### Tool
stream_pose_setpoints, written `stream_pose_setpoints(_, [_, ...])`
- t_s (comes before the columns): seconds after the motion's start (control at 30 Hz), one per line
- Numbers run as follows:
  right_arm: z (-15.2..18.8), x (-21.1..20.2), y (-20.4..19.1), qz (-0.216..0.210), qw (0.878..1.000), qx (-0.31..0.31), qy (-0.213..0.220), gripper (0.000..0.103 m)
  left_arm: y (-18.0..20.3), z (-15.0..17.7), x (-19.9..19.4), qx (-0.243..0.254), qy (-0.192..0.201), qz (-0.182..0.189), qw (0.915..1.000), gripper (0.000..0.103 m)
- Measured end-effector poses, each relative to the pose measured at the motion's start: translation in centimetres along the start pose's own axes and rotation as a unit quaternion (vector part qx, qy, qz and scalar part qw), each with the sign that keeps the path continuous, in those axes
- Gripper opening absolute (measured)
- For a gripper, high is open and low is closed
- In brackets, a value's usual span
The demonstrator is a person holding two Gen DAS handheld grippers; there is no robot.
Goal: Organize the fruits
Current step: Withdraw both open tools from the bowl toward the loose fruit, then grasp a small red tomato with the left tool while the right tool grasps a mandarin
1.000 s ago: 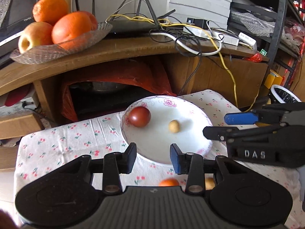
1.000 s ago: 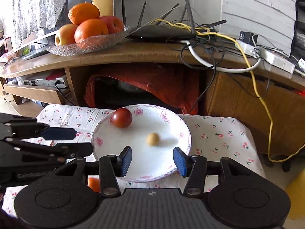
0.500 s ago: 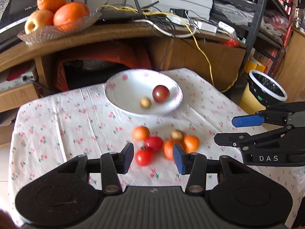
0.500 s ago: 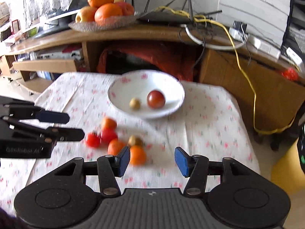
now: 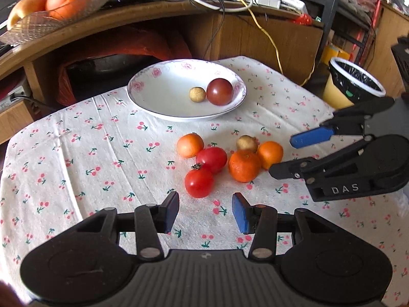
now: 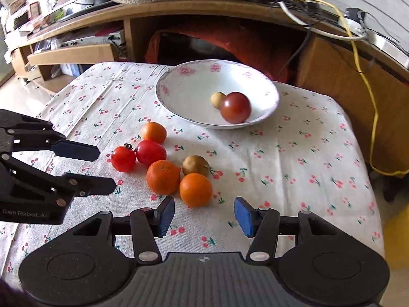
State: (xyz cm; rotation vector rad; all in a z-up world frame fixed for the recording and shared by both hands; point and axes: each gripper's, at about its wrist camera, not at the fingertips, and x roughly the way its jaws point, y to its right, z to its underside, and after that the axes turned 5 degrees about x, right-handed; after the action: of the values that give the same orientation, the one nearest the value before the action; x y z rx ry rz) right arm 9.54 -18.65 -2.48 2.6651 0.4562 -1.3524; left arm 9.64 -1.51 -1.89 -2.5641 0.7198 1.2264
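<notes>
The left tool (image 5: 204, 212) is hanging wide open, holding nothing, over the tabletop (image 5: 76, 153). Just ahead, six round fruits (image 5: 225, 161) are sitting bunched together, touching. Behind them, the bowl (image 5: 158, 89) is holding two more. The right tool (image 6: 204, 215) is hanging wide open too, holding nothing.

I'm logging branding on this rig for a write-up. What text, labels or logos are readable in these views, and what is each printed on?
"DAS": raised letters on the black body of the right hand-held gripper, seen from the left wrist view.
"GenRobot.AI": pale print on the black body of the left hand-held gripper, seen from the right wrist view.
Small emblem on the ridged black gripper base: too small to read.
White floral plate: flower pattern only, no text.
</notes>
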Motion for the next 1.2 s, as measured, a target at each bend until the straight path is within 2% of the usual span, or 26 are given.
stream_pose_setpoints(0.23, [-0.8, 1.0, 0.5, -0.008, 1.000, 0.004, -0.001, 0.045, -0.7, -0.1, 1.4, 0.004, -0.007, 0.001, 1.0000, 0.054])
stream_pose_setpoints(0.3, [-0.8, 1.0, 0.8, -0.019, 1.000, 0.014, -0.007, 0.037, -0.8, -0.2, 1.7, 0.006, -0.002, 0.001, 1.0000, 0.054])
stream_pose_setpoints(0.43, [-0.8, 1.1, 0.7, -0.028, 0.999, 0.012, -0.009, 0.032, -0.6, -0.8, 2.3, 0.008, 0.004, 0.004, 1.0000, 0.054])
stream_pose_setpoints(0.5, [-0.8, 1.1, 0.7, -0.038, 0.999, 0.017, -0.012, 0.024, -0.4, -0.9, 2.4, 0.009, 0.006, 0.005, 0.9999, 0.053])
stream_pose_setpoints(0.63, [-0.8, 1.1, 0.6, -0.041, 0.999, 0.011, -0.012, 0.024, 0.1, -1.0, 2.3, 0.014, 0.008, 0.000, 0.9999, 0.042])
stream_pose_setpoints(0.77, [-0.9, 0.8, 0.7, -0.045, 0.998, 0.023, -0.023, 0.024, -0.1, -1.3, 1.7, 0.012, 0.007, 0.009, 0.9999, 0.036])
stream_pose_setpoints(0.93, [-0.6, 0.0, 0.3, -0.046, 0.998, 0.020, -0.031, 0.024, 0.1, -1.0, 1.3, 0.016, -0.002, 0.015, 0.9998, 0.037])
stream_pose_setpoints(1.03, [0.0, 0.5, -0.1, -0.031, 0.999, 0.004, -0.032, 0.024, 0.1, -0.7, 1.7, 0.012, -0.007, 0.022, 0.9997, 0.038])
stream_pose_setpoints(1.2, [-0.1, 0.9, -0.1, -0.029, 0.999, 0.002, -0.035, 0.026, 0.6, -0.6, 1.9, 0.028, -0.004, 0.014, 0.9995, 0.039])
